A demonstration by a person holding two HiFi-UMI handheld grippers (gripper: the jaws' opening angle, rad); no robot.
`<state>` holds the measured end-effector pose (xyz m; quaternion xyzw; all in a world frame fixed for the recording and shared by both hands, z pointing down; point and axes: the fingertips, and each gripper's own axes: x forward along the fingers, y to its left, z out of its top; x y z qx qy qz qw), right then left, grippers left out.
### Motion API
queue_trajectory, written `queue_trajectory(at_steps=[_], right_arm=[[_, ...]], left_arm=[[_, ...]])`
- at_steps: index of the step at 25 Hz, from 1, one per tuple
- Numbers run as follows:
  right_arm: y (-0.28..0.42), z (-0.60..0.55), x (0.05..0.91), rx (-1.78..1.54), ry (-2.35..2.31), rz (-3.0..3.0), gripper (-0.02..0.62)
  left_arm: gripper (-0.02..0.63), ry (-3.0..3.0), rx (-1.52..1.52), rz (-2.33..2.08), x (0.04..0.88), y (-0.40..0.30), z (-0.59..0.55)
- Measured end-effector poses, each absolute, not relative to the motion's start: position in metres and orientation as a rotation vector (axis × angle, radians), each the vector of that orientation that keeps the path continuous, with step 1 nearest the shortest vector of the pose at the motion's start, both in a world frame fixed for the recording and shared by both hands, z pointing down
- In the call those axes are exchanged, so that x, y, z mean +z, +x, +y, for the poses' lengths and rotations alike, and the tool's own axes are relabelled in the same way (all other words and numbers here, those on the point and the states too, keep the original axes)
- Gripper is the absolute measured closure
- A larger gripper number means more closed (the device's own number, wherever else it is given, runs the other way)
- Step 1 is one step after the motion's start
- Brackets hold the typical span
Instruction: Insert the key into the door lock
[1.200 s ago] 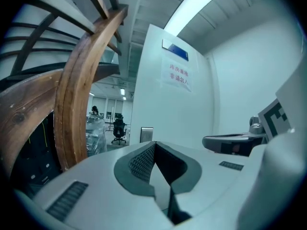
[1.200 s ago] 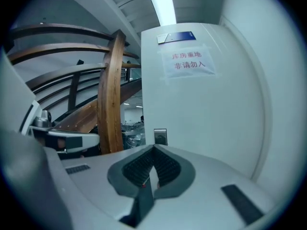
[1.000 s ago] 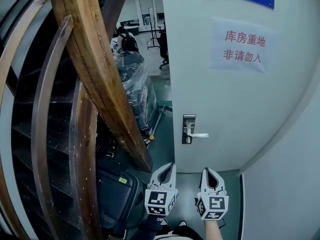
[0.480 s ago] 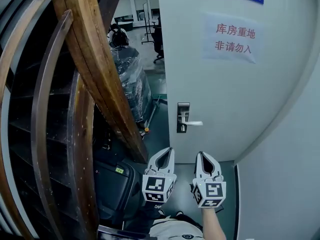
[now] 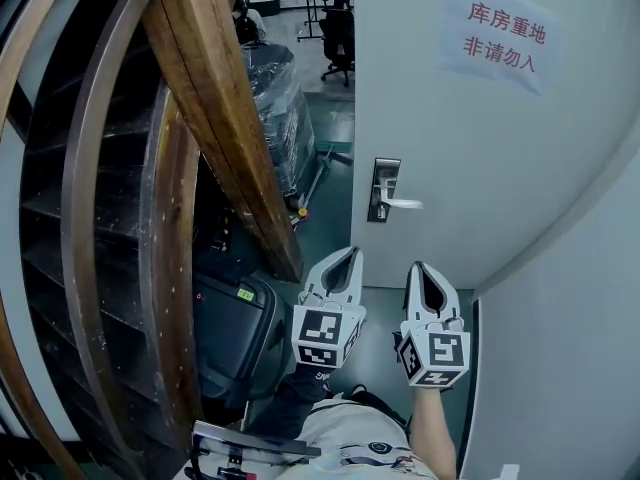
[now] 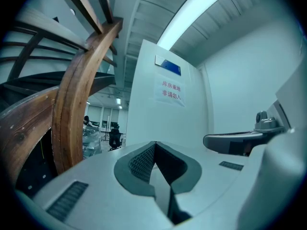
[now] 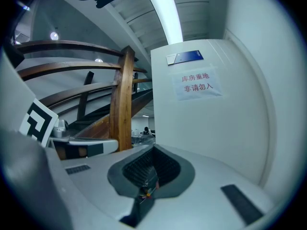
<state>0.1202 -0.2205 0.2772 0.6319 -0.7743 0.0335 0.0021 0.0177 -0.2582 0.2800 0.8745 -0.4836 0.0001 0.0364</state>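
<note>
A white door [image 5: 480,148] stands ajar, with a metal lock plate [image 5: 382,190] and a lever handle [image 5: 403,204] at its left edge. Both grippers point level at the door, below and short of the lock. My left gripper [image 5: 345,255] is shut and holds nothing. My right gripper [image 5: 421,268] is shut, and in the right gripper view a small dark key [image 7: 145,188] with red and yellow specks is pinched between its pads. In both gripper views the lock is hidden behind the gripper bodies; only the door [image 6: 163,123] [image 7: 206,123] and its paper notice [image 7: 196,84] show.
A curved wooden stair stringer [image 5: 215,98] rises at the left. A black case [image 5: 230,333] lies on the floor beneath it. Plastic-wrapped goods [image 5: 280,98] and an office chair [image 5: 340,38] stand beyond the doorway. A white wall [image 5: 570,348] closes in the right side.
Both grippers have risen, and their tips now stand closer below the lock plate. The head view has shifted, so the door's notice sits higher in the picture.
</note>
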Motion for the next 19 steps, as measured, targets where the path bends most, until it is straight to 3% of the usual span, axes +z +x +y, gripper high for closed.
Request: queue_trajectory(at_steps=[19], right_arm=[[0.117, -0.223, 0.283, 0.131, 1.973, -2.436, 0.591]], left_arm=[[0.603, 2.674, 0.026, -1.512, 0.283, 0.006, -0.260]])
